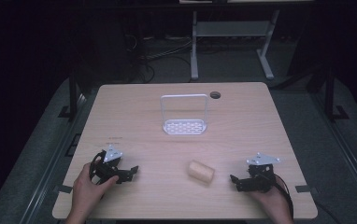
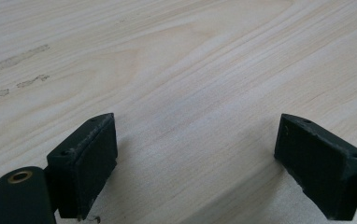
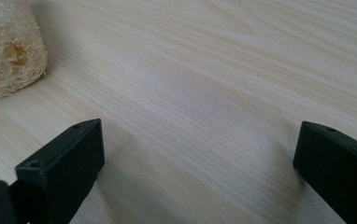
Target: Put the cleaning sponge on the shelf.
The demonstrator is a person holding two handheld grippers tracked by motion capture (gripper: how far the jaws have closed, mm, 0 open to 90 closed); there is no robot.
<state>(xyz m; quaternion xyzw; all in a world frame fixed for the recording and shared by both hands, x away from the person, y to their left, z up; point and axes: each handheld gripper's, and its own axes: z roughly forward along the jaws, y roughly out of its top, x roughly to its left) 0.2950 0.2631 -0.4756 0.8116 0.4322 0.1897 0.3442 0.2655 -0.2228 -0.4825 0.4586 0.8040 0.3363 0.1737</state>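
Loofah piece (image 1: 201, 171) lying on bench (image 1: 134, 116) between both grippers, left gripper (image 1: 129, 171) fingers open and empty, right gripper (image 1: 235, 181) fingers open and empty, white rack (image 1: 185, 126) well beyond.

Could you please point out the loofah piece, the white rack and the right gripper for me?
loofah piece (image 1: 201, 171), high view, middle of its rounded side.
white rack (image 1: 184, 126), high view, perforated base.
right gripper (image 1: 233, 181), high view, between its open jaw tips.
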